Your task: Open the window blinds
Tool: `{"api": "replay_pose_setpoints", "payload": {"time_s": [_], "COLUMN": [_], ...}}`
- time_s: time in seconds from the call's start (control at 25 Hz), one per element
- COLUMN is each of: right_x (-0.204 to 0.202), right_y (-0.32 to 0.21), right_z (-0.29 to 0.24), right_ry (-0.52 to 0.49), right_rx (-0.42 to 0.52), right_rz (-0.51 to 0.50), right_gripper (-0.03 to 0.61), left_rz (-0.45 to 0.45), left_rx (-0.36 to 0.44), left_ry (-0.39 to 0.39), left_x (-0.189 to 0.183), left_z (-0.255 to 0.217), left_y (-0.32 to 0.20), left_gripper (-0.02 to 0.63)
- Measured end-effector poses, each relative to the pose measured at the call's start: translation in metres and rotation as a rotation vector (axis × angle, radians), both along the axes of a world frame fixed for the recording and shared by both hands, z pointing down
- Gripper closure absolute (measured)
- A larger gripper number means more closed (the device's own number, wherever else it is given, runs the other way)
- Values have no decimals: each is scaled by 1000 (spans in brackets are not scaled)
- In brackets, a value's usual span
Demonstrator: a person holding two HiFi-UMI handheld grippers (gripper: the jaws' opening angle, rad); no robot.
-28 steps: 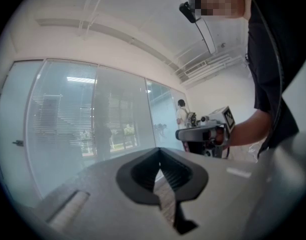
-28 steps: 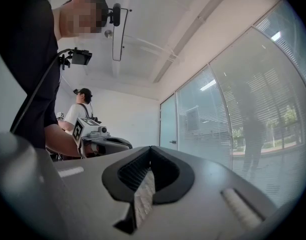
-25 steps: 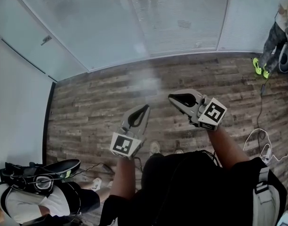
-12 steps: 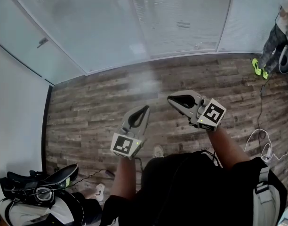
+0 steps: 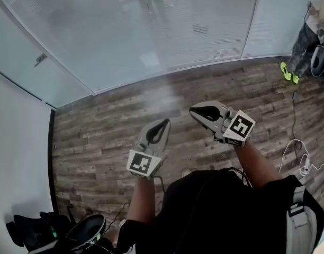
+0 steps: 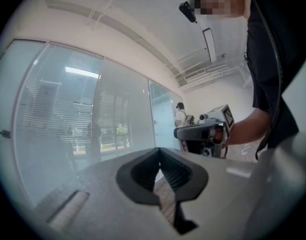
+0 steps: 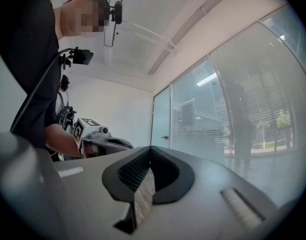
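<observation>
- While I stand well back on the wooden floor (image 5: 98,142), the blinds (image 5: 204,25) hang lowered behind the glass wall (image 5: 98,36) ahead of me, far from both tongs.
- My left tongs (image 5: 163,123) are held out level towards the glass. The jaws are pressed together tip to tip with nothing between them, and only floor shows through the hollow behind the tips.
- My right tongs (image 5: 195,110) sit just beside the left, a little further forward. They are also fully closed and empty.
- As far as I can judge, no part of the job is done yet. The slats run across the panes from side to side, and only hazy shapes from beyond come through them.
- Everything is left to do: walk up to the glass, find whatever works the slats, take hold of it and work it.
- I cannot make out a cord or a wand from here, so I would look along the pane edges first.
- One set of jaws will have to open before it can take hold of anything.
- A door handle (image 5: 40,59) sits on the pane to my left.
- Another person (image 5: 305,41) stands by the wall at the far right, and cables (image 5: 302,165) lie on the floor on that side. I would keep my feet clear of them.
</observation>
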State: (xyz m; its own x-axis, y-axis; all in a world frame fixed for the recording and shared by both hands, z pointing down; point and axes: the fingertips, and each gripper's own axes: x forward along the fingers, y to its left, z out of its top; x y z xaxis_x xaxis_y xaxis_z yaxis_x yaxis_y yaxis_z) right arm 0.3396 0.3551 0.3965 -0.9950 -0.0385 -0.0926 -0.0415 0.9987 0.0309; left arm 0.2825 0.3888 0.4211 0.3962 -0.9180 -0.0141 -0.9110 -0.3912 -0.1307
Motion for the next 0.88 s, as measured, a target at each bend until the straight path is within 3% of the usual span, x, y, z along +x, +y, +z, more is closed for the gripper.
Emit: {"api": "replay_pose_setpoints", "payload": {"time_s": [0.28, 0.56, 0.88], "right_x": [-37, -64, -66], "right_y": [2, 14, 8], "right_z": [9, 17, 16], "right_ry": [46, 65, 64], "right_rx": [2, 30, 16], "right_rz": [2, -16, -7], "right_gripper": [572, 572, 572], "left_rz": [-15, -38, -6], "left_rx": [-41, -29, -30], "left_ry": [29, 48, 43], "left_x": [-44, -80, -75], "left_z": [9, 11, 15], "left_y": [7, 13, 10], "left_gripper": [609, 609, 609]}}
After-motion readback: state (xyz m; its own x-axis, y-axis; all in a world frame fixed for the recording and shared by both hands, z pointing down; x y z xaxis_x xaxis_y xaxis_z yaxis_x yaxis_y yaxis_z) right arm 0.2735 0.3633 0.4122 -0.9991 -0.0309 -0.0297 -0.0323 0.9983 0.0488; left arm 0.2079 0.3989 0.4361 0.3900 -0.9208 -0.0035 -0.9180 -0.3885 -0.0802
